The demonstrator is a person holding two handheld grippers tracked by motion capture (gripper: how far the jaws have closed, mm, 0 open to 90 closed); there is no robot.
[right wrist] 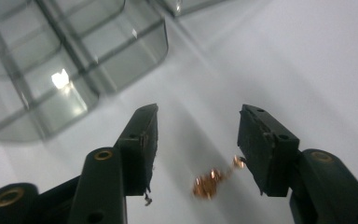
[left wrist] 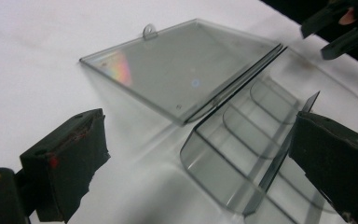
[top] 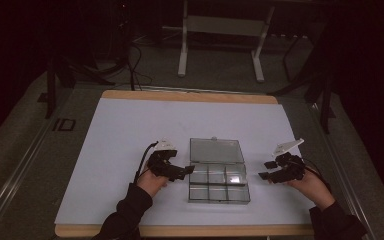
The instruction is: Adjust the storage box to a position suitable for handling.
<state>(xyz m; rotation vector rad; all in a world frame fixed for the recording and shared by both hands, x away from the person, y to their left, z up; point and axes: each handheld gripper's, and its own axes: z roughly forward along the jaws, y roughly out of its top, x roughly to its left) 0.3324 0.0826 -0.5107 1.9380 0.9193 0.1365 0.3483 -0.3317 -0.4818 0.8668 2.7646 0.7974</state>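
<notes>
Both forearms are coming in from the near edge, sleeves dark. The left gripper [top: 189,170] is pointing right with its jaws standing wide apart. The right gripper [top: 266,170] is pointing left, its jaws standing partly apart, nothing pressed between them.

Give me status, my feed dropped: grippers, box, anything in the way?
Left gripper open at the clear box, lid flat open. Right gripper open, small coppery piece between its jaws, unpinched. Nothing in the way.

Glossy clear plastic box [top: 218,176] (smoky tint), matt white table [top: 130,130]
</notes>
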